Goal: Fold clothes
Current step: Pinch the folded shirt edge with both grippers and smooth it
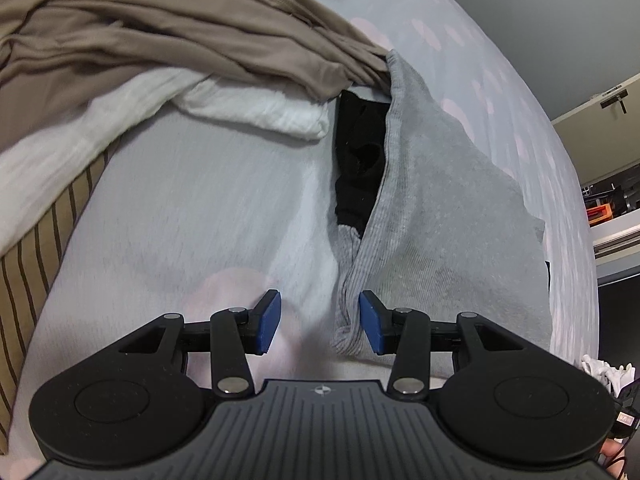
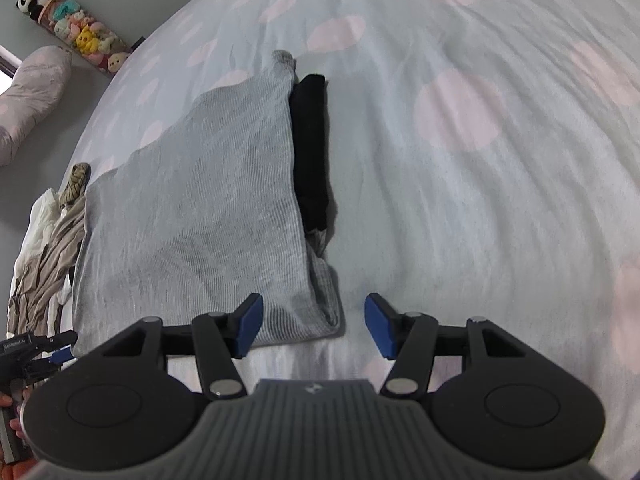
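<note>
A folded grey ribbed garment (image 1: 448, 220) (image 2: 192, 208) lies flat on the bed. A strip of black fabric (image 1: 360, 160) (image 2: 312, 140) pokes out from under one long edge. My left gripper (image 1: 320, 320) stands open low over the garment's near corner. That corner's folded edge lies between the blue pads, right up against the right-hand pad (image 1: 372, 322). My right gripper (image 2: 314, 328) is open too. The garment's other near corner (image 2: 328, 312) sits between its fingers, apart from both pads. The left gripper's tip (image 2: 54, 354) shows at the lower left of the right wrist view.
The bed sheet (image 2: 480, 200) is pale blue with pink spots. A pile of clothes lies beside the garment: a taupe piece (image 1: 140, 40), a white one (image 1: 248, 108) and striped fabric (image 1: 40, 260). A tube of plush toys (image 2: 76, 28) and a pillow (image 2: 32, 92) are beyond the bed.
</note>
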{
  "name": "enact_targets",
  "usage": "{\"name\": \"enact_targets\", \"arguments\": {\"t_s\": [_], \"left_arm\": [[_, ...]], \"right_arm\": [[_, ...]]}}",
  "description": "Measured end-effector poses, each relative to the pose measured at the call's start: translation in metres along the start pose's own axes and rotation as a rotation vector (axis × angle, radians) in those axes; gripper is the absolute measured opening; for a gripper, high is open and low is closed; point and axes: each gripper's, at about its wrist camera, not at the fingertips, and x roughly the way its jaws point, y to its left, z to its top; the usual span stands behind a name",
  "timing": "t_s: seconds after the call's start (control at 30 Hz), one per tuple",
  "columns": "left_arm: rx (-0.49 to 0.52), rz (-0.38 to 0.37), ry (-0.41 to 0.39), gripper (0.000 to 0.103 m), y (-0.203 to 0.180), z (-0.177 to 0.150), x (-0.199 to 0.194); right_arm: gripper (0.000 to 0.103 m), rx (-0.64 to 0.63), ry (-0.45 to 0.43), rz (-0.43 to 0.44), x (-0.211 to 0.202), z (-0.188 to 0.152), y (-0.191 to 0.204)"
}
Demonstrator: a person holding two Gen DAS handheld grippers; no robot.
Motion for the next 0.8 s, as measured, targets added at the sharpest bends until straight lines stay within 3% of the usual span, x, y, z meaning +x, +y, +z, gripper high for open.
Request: {"name": "enact_targets", "arguments": {"t_s": [0.3, 0.47, 0.63, 0.8], "left_arm": [[0.022, -0.039, 0.052, 0.041, -0.005, -0.004, 0.006], [0.0, -0.081, 0.069, 0.039, -0.003, -0.005, 0.011], [-0.031, -0.156, 0.099, 0.015, -0.001, -0.005, 0.018], [-0.016, -0.155, 0.07, 0.01, -0.004, -0.005, 0.014]], "right_arm": [[0.053, 0.015, 0.042, 0.029, 0.002, -0.001, -0.002], [0.035, 0.046, 0.066, 0.027, 0.007, 0.0, -0.005], [0.019, 0.059, 0.07, 0.045, 0.007, -0.001, -0.006], [0.013, 0.055, 0.059, 0.046, 0.005, -0.002, -0.004]]}}
